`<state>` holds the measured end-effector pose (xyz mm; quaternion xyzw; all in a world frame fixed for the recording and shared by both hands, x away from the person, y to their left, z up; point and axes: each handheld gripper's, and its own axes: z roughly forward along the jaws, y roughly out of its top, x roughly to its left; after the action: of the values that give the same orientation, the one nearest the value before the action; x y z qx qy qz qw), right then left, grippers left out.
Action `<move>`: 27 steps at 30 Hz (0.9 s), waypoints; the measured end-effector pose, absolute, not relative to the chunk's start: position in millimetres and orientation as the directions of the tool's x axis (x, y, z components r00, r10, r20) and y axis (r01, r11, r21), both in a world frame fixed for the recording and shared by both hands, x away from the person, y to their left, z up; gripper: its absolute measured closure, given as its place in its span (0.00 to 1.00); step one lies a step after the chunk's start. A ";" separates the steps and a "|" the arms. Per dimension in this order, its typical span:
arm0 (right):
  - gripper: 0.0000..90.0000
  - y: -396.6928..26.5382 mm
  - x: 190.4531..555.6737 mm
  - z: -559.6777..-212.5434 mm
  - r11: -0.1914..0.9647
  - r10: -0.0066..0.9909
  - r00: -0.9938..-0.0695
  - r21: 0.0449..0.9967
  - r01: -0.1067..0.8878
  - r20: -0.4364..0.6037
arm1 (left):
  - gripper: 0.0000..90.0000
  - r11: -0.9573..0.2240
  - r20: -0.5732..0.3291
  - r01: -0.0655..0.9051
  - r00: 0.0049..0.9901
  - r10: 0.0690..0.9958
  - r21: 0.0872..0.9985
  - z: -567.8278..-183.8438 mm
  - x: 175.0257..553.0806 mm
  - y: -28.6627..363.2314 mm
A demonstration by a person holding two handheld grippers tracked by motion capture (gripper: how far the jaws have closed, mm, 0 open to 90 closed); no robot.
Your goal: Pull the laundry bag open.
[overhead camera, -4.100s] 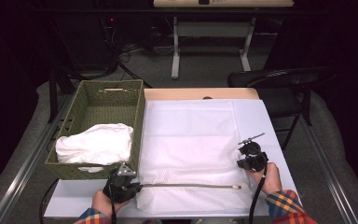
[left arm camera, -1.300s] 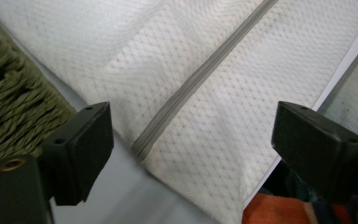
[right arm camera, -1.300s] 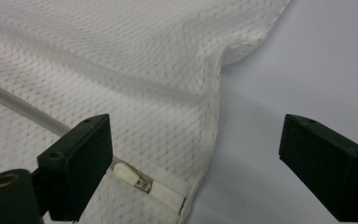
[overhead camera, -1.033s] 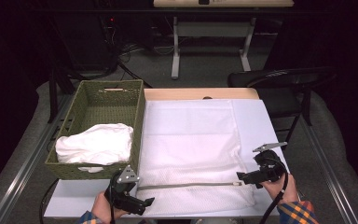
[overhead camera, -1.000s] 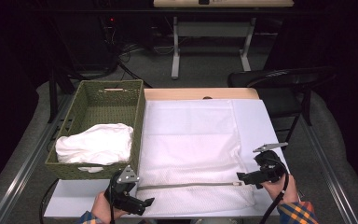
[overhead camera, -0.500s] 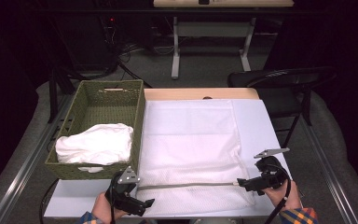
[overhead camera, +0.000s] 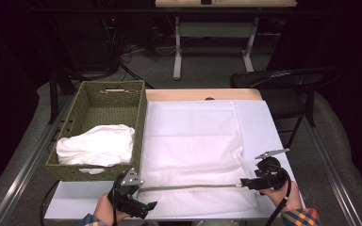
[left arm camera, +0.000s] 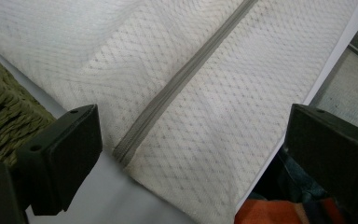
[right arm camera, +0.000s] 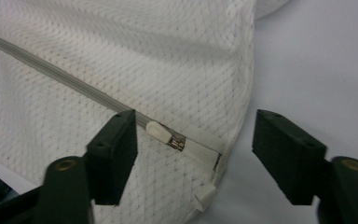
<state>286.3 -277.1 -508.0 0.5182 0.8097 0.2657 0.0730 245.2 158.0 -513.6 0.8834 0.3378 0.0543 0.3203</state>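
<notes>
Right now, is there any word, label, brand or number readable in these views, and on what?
None: no readable text.
The mesh laundry bag, its zipper pull, the woven basket and the white cloth in it bear no visible print or labels.

This looked like a lab or recording studio, not a home. The desk stood lit under black surroundings, dark drapes closing in on both sides. Beyond its far edge ran grey carpet floor, with loose cables trailing toward dark equipment where a small red light glowed. A white-legged workbench stood at the back, and a black folding chair waited off the desk's far right corner. Metal rails framed the floor on both sides: a staged test setup.
</notes>
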 end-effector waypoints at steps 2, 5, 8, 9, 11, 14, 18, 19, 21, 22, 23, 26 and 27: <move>0.45 -277.5 288.7 -511.4 0.321 0.878 -0.448 0.488 0.811 0.167 | 0.05 -0.568 -0.121 0.561 0.767 0.630 0.602 -514.2 244.8 156.8; 0.52 -279.3 290.8 -514.1 0.312 0.881 -0.437 0.473 0.824 0.180 | 0.06 -0.571 -0.121 0.558 0.771 0.625 0.602 -515.2 245.5 156.9; 0.57 -281.8 291.7 -517.2 0.308 0.880 -0.432 0.458 0.834 0.195 | 0.06 -0.572 -0.126 0.560 0.772 0.623 0.600 -515.8 246.1 156.3; 0.59 -282.4 292.2 -518.5 0.309 0.882 -0.429 0.449 0.838 0.194 | 0.06 -0.575 -0.122 0.559 0.772 0.624 0.597 -515.7 245.9 155.7; 0.62 -283.1 292.8 -520.7 0.313 0.883 -0.427 0.438 0.843 0.192 | 0.06 -0.577 -0.122 0.553 0.777 0.618 0.600 -515.8 245.7 155.0; 0.69 -282.5 293.6 -522.5 0.313 0.889 -0.419 0.425 0.849 0.184 | 0.06 -0.578 -0.124 0.555 0.777 0.618 0.599 -516.4 245.5 154.8; 0.71 -279.2 296.6 -525.7 0.299 0.898 -0.397 0.400 0.867 0.189 | 0.06 -0.579 -0.125 0.553 0.779 0.615 0.599 -516.5 245.7 154.7; 0.71 -279.1 296.9 -526.2 0.306 0.899 -0.399 0.395 0.866 0.179 | 0.06 -0.583 -0.119 0.550 0.780 0.614 0.598 -516.3 245.6 154.3; 0.72 -278.7 296.4 -526.0 0.291 0.906 -0.382 0.387 0.875 0.184 | 0.07 -0.587 -0.117 0.546 0.784 0.610 0.597 -516.4 245.7 153.8; 0.72 -278.8 296.6 -526.3 0.292 0.906 -0.382 0.385 0.876 0.183 | 0.07 -0.589 -0.114 0.544 0.785 0.609 0.597 -516.5 245.8 153.5; 0.72 -279.1 296.7 -526.6 0.297 0.905 -0.386 0.384 0.874 0.180 | 0.07 -0.588 -0.118 0.544 0.785 0.608 0.599 -517.0 246.0 153.4; 0.72 -277.9 296.7 -526.9 0.300 0.907 -0.384 0.375 0.877 0.174 | 0.07 -0.590 -0.118 0.544 0.787 0.606 0.596 -517.5 246.1 153.2; 0.72 -277.8 297.0 -527.3 0.305 0.905 -0.389 0.376 0.875 0.171 | 0.07 -0.591 -0.119 0.544 0.787 0.605 0.596 -517.6 246.0 153.1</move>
<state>297.0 -277.8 -527.3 0.5515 0.8070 0.2081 0.0362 246.0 153.1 -517.6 0.8906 0.3226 0.0483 0.3170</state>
